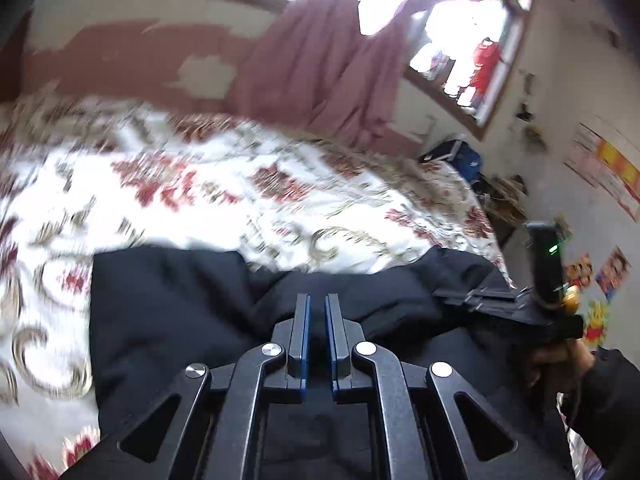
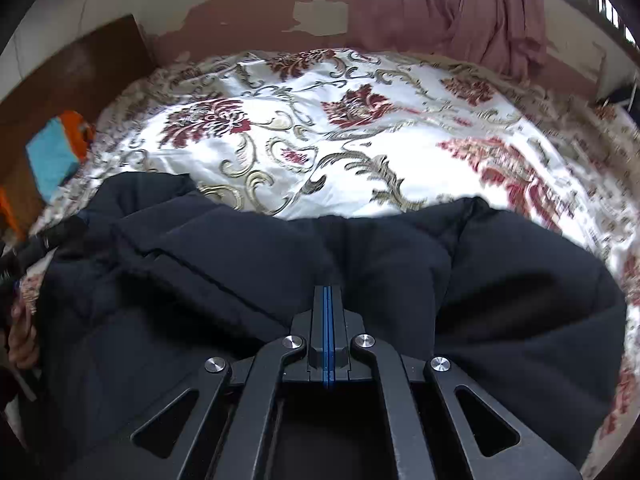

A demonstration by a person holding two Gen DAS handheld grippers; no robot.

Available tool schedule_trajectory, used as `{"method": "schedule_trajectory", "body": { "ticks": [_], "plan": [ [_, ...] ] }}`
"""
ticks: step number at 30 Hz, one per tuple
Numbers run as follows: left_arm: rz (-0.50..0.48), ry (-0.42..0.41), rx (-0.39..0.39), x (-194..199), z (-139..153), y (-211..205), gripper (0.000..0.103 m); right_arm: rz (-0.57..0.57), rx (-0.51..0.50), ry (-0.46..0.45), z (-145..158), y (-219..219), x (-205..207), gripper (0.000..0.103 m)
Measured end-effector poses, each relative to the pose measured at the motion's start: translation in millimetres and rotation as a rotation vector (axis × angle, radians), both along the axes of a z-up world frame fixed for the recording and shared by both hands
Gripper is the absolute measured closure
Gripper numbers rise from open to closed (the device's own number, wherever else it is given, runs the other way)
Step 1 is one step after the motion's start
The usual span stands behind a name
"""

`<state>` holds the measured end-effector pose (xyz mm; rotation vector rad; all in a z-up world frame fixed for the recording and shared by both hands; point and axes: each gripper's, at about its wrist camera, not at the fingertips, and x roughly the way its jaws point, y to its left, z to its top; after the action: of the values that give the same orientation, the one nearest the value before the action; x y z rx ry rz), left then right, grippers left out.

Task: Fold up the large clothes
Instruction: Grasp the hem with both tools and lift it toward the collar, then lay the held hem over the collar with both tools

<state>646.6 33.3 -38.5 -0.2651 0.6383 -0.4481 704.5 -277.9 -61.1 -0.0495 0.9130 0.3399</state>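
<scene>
A large dark navy padded jacket (image 1: 180, 312) lies on a floral bedspread (image 1: 200, 184); it also fills the lower half of the right wrist view (image 2: 240, 272). My left gripper (image 1: 317, 300) is above the jacket with its blue-padded jaws a small gap apart and nothing visible between them. My right gripper (image 2: 328, 292) has its jaws pressed together over the jacket's middle; whether fabric is pinched is not visible. The right gripper's body also shows at the right in the left wrist view (image 1: 532, 312).
The bed's white, red and gold spread (image 2: 340, 120) stretches to a peeling wall and a pink curtain (image 2: 452, 8). A wooden headboard (image 2: 72, 72) with blue and orange items (image 2: 56, 152) stands at the left. A window (image 1: 468, 52) and clutter (image 1: 460, 156) are at the right.
</scene>
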Motion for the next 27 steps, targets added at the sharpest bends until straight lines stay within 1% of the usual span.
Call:
{"method": "schedule_trajectory", "body": {
  "ticks": [2, 3, 5, 7, 9, 10, 12, 13, 15, 18, 20, 23, 27],
  "plan": [
    [-0.055, 0.021, 0.051, 16, 5, -22, 0.096, 0.008, 0.014, 0.020, 0, -4, 0, 0.103],
    [-0.074, 0.046, 0.082, 25, 4, -32, 0.096, 0.012, 0.024, 0.035, -1, -7, 1, 0.103],
    [-0.144, 0.154, 0.162, 51, -11, -61, 0.096, 0.012, 0.031, 0.073, -5, -9, 9, 0.103],
    [-0.186, 0.242, 0.240, 68, -30, -81, 0.096, 0.010, 0.045, 0.113, -14, -11, 17, 0.103],
    [-0.192, 0.260, 0.293, 74, -44, -91, 0.096, 0.004, 0.071, 0.141, -25, -14, 24, 0.103],
    [-0.184, 0.273, 0.301, 79, -49, -92, 0.096, 0.001, 0.085, 0.149, -30, -15, 27, 0.103],
    [-0.171, 0.289, 0.309, 83, -58, -92, 0.099, -0.001, 0.104, 0.153, -41, -15, 30, 0.103],
    [-0.166, 0.297, 0.312, 85, -64, -93, 0.099, 0.000, 0.100, 0.150, -45, -13, 31, 0.103],
    [-0.159, 0.305, 0.318, 89, -73, -95, 0.099, 0.002, 0.067, 0.134, -51, -4, 31, 0.103],
    [-0.141, 0.282, 0.376, 92, -85, -104, 0.099, 0.006, 0.011, 0.123, -56, 10, 38, 0.103],
    [-0.123, 0.264, 0.401, 94, -90, -110, 0.099, 0.007, 0.000, 0.112, -57, 14, 43, 0.103],
    [-0.107, 0.249, 0.391, 94, -94, -108, 0.099, -0.001, 0.002, 0.083, -59, 15, 44, 0.103],
    [-0.104, 0.242, 0.325, 95, -96, -99, 0.099, -0.005, 0.022, 0.042, -57, 12, 37, 0.103]
  ]
}}
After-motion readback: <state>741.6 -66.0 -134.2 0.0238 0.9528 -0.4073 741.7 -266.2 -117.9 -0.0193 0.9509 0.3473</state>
